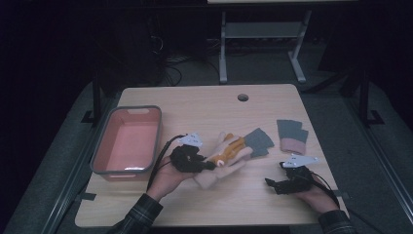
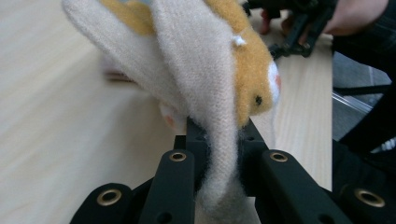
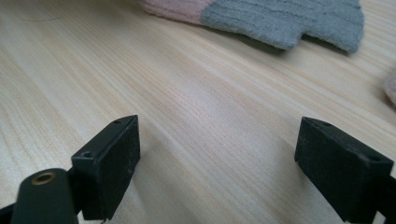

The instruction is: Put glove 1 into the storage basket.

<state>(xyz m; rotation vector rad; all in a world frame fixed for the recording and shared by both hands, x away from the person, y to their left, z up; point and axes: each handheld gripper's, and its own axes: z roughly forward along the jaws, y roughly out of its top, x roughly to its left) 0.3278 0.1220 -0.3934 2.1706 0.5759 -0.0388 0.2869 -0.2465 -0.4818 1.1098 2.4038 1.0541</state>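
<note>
Your left gripper point(image 2: 219, 140) is clamped on the cream cuff of the cream and orange glove point(image 2: 205, 70), which hangs just above the table point(image 1: 204, 109) near its middle. Your right gripper point(image 3: 217, 163) rests low over bare wood, jaws wide apart, near the grey and pink glove point(image 3: 280, 18).

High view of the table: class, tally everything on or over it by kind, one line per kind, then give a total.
Pink bin with grey rim: 1
Cream-and-orange knitted piece, clamped in the left gripper: 1
Grey knitted pieces: 2
Hand-held grippers, counting the open right gripper: 2
Total: 6
</note>
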